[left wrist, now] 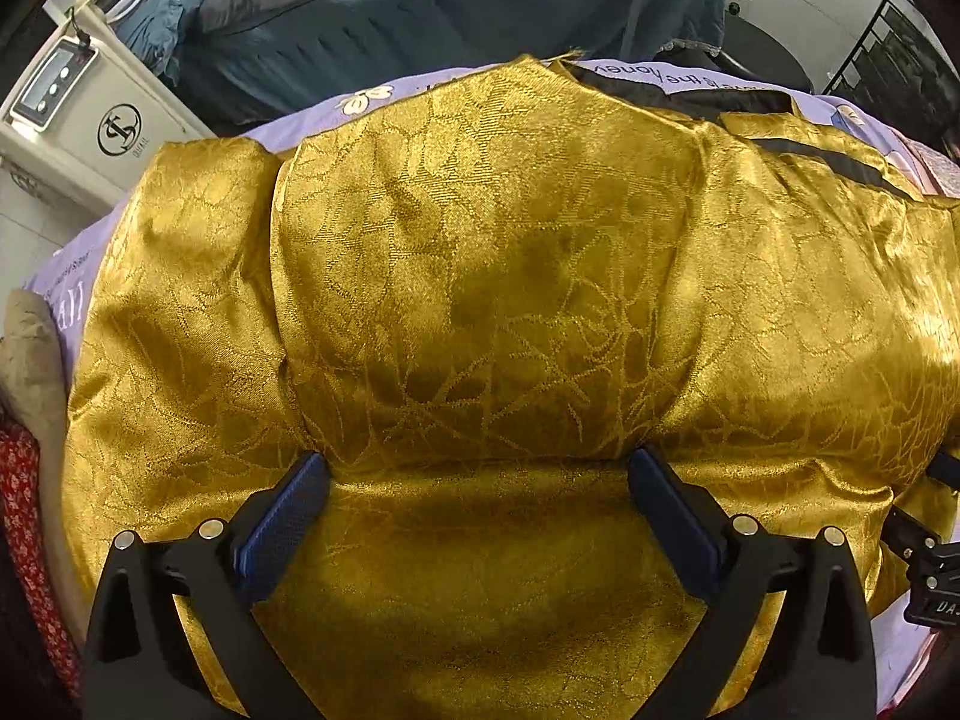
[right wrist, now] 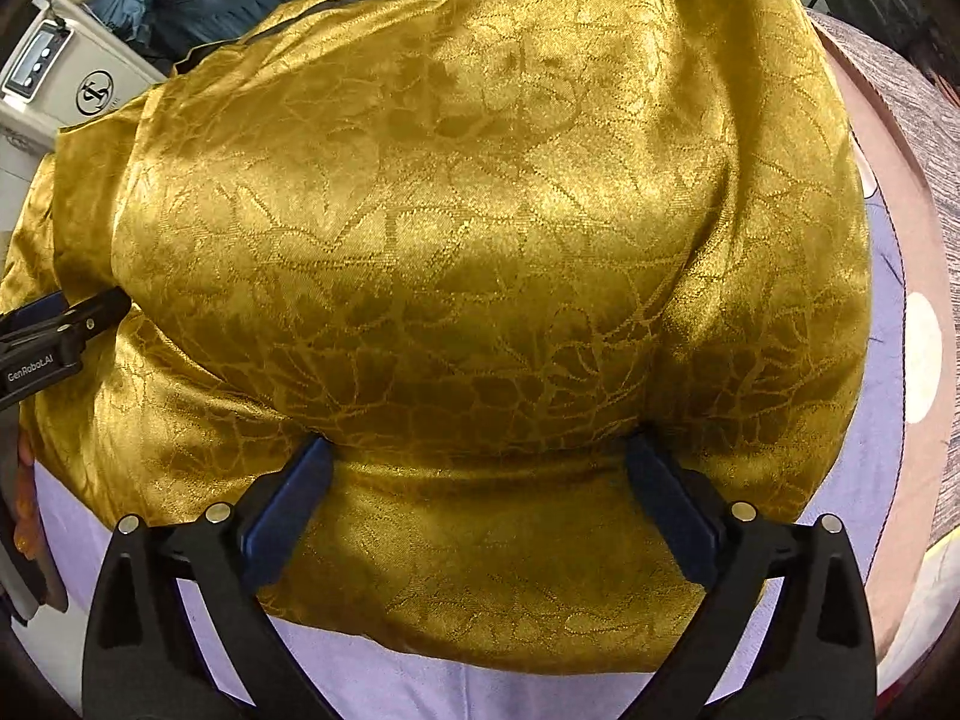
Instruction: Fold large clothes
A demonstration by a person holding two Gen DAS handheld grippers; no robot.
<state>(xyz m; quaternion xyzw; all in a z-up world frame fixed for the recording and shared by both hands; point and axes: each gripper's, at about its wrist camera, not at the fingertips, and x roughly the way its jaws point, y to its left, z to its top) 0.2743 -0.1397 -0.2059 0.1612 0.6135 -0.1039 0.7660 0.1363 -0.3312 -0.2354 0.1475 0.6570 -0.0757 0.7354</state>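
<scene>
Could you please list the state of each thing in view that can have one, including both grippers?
Gold garment: folded over, lying on the lilac sheet.
Left gripper: open, fingers spread, tips at the fold's edge.
Right gripper: open wide, over the garment.

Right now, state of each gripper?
Left gripper: open, over the gold jacquard garment, holding nothing.
Right gripper: open, same garment, holding nothing.
</scene>
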